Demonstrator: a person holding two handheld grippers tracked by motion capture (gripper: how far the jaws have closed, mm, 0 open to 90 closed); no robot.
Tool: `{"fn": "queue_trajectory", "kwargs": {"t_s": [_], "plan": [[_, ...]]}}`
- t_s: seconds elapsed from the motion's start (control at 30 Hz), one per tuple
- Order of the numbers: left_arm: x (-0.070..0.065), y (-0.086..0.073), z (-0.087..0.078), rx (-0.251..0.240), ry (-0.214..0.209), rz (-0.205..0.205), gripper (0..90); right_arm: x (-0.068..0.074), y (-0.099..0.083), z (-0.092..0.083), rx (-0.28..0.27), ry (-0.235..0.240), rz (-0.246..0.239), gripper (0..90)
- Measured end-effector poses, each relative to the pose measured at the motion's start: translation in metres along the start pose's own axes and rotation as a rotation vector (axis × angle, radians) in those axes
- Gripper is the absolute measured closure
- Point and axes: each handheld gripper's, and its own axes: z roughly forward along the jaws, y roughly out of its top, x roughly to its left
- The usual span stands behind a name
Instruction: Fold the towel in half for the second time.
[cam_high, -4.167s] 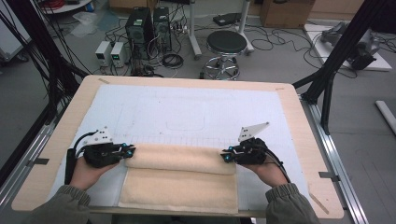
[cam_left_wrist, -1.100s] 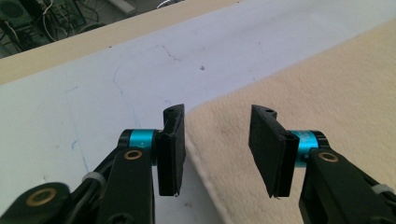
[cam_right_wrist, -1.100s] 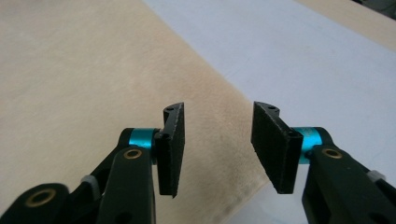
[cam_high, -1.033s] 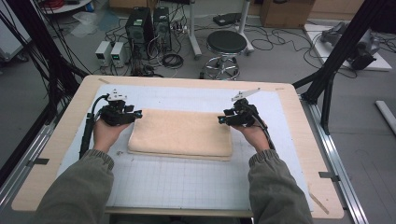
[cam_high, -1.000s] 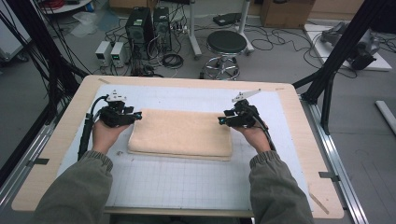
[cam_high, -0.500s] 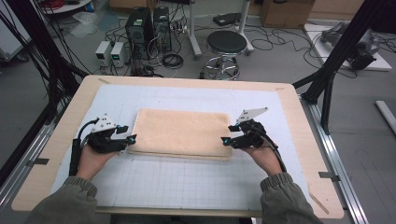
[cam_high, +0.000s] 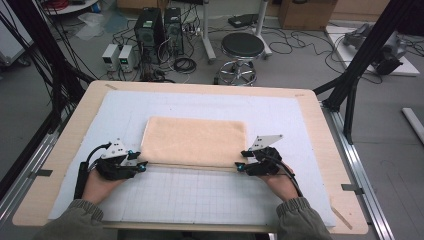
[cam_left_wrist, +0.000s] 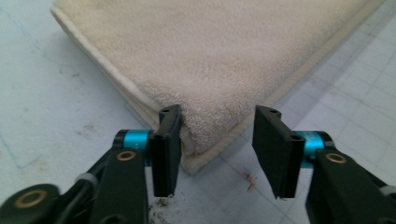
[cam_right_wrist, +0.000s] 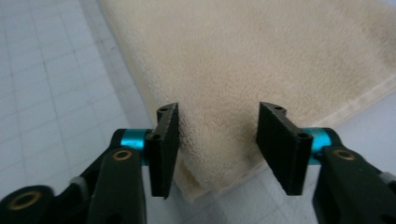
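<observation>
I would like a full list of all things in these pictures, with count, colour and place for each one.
towel: 1, beige, folded, middle of the mat
mat: 1, white with a grid, covers the table
table: 1, light wood rim, centre of the high view
stool: 1, black seat, chrome base, floor behind the table
computers: 2, black, floor at the back left
boxes: 2, white, floor beside the computers
cables: many, black, floor
left gripper: 1, black and blue, fingers apart around the towel's near left corner
right gripper: 1, black and blue, fingers apart over the near right corner
sleeves: 2, olive, bottom edge
</observation>
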Motion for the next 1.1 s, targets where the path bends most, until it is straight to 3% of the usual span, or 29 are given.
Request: {"fn": "queue_trajectory", "kwargs": {"t_s": [0.17,0.27,0.57,0.67,0.77,1.0,1.1], "plan": [[0.0,0.0,0.001,0.01,0.017,-0.002,79.4,-0.001,-0.003,0.001,-0.007,0.003,-0.026,74.0],[-0.001,0.0,-0.001,0.006,0.009,-0.005,82.5,-0.003,-0.003,-0.001,-0.017,0.019,-0.034,79.3],[-0.004,0.0,-0.012,-0.024,0.0,-0.015,82.9,-0.002,0.001,-0.014,-0.041,0.037,-0.041,77.4],[0.0,-0.002,-0.013,-0.031,0.02,-0.052,73.5,-0.001,0.001,-0.015,-0.057,0.043,-0.024,72.1],[0.001,0.0,-0.011,-0.034,0.027,-0.055,72.6,0.002,0.003,-0.015,-0.07,0.043,-0.024,71.8],[0.001,-0.001,-0.005,-0.008,0.039,-0.054,77.3,0.002,-0.004,-0.004,-0.013,0.061,-0.013,74.2],[0.002,-0.003,-0.007,-0.011,0.043,-0.061,75.7,0.002,-0.005,-0.005,-0.026,0.065,-0.006,73.2]]}}
